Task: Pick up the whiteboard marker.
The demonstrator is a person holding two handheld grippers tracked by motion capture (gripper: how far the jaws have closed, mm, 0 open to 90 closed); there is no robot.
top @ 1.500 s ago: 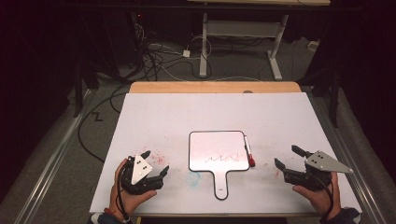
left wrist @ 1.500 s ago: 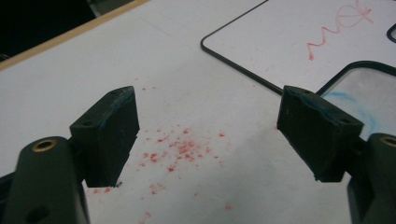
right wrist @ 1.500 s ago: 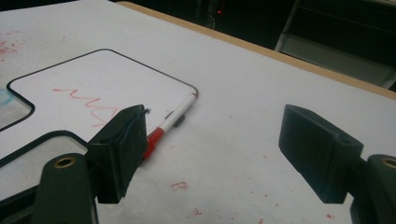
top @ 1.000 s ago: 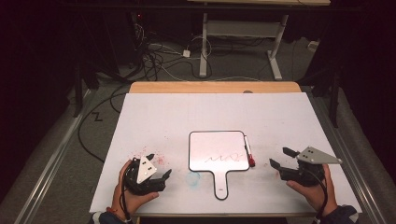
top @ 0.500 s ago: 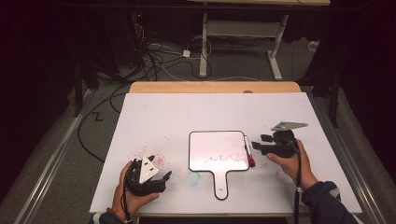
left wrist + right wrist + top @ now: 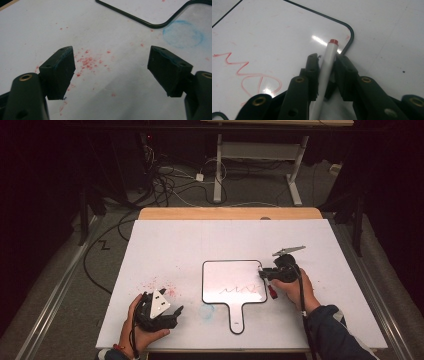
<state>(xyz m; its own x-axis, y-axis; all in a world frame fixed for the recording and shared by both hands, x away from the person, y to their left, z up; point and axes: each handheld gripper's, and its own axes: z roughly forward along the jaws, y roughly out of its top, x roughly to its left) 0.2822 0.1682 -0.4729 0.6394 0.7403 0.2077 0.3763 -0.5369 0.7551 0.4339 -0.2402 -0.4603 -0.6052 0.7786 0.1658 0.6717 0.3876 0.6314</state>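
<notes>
Lying on a white tabletop, apparently paint-flecked, above cable-strewn floor.

Dark room, brightly lit table; glare on the whiteboard; close-ups soft.

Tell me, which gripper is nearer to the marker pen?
The right. The right gripper has its jaws, which have just been closing, around the marker pen at the small whiteboard's edge. The left gripper sits open near the table's front edge, across the whiteboard from it.
</notes>
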